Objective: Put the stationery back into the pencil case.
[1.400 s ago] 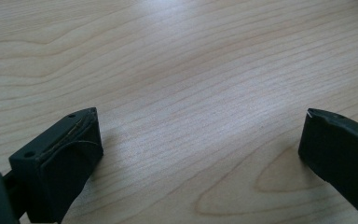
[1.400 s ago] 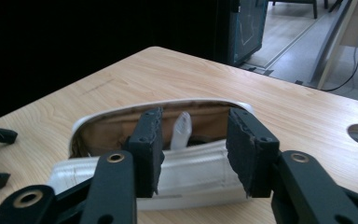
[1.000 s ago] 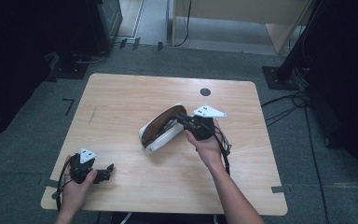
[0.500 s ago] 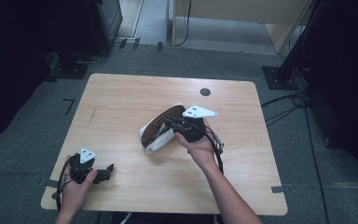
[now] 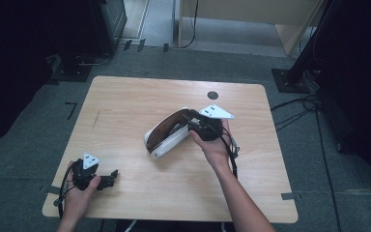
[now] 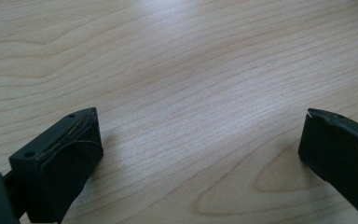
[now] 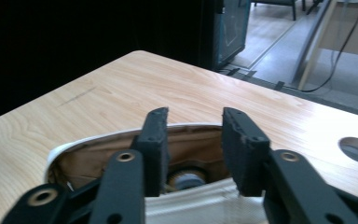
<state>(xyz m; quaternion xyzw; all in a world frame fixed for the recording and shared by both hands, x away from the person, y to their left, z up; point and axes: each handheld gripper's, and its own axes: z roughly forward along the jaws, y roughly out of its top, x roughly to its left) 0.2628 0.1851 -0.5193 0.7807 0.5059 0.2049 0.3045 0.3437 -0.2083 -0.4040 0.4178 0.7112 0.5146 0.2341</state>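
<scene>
Right gripper view: we are seeing the right tool (image 7: 193, 154) just opening, gripping nothing above the pouch (image 7: 121, 161), which risks flopping shut; the left tool (image 6: 200, 154) gapes empty.

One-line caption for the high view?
Right tool at the open white pouch mid-table, jaws just opening; left tool resting open near the table corner.

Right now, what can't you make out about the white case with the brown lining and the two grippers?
- White case with brown lining: in the high view the right gripper and hand cover its right end.
- Small round grey thing inside the case: right gripper view, half hidden between the jaws, unidentifiable.
- Left gripper: body cut off by the bottom edge.
</scene>
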